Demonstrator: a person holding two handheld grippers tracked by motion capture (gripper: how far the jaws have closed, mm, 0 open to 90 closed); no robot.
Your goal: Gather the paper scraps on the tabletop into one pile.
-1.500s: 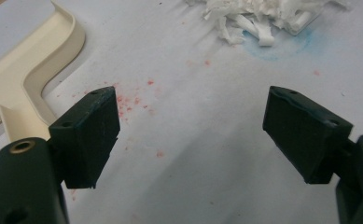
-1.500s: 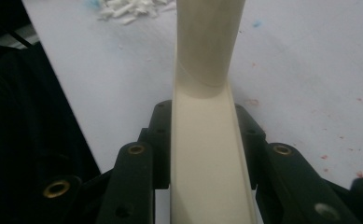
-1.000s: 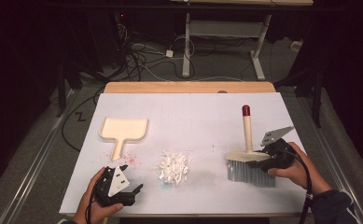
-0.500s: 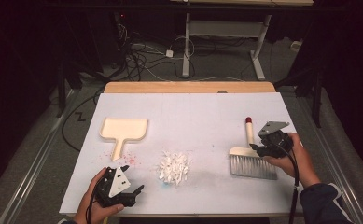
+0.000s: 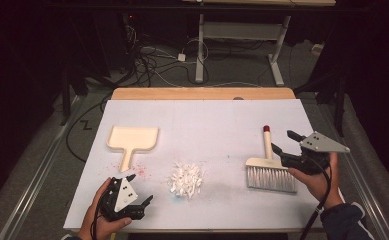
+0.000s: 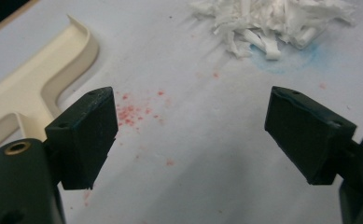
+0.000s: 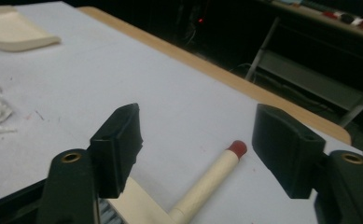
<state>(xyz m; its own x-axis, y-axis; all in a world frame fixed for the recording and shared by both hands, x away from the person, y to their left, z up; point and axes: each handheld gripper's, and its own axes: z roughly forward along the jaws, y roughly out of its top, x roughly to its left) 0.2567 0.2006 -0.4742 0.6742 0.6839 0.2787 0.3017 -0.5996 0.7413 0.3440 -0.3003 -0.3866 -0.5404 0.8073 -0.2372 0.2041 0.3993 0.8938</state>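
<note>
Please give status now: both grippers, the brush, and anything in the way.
Right gripper jaws just opened, nothing between them. Brush lies flat on the table, released. Left gripper open, idle near dustpan. Paper shreds unswept, path clear.

Dustpan (image 5: 132,139) left, shreds (image 5: 185,179) centre, brush (image 5: 270,167) right.

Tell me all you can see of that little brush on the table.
The brush lies flat on the white table cover, at its right side. It has a cream, wood-like head and round handle with a red tip, pointing away from the person, and pale grey bristles facing them. The right hand-held gripper hovers open above its handle, not gripping it.
</note>
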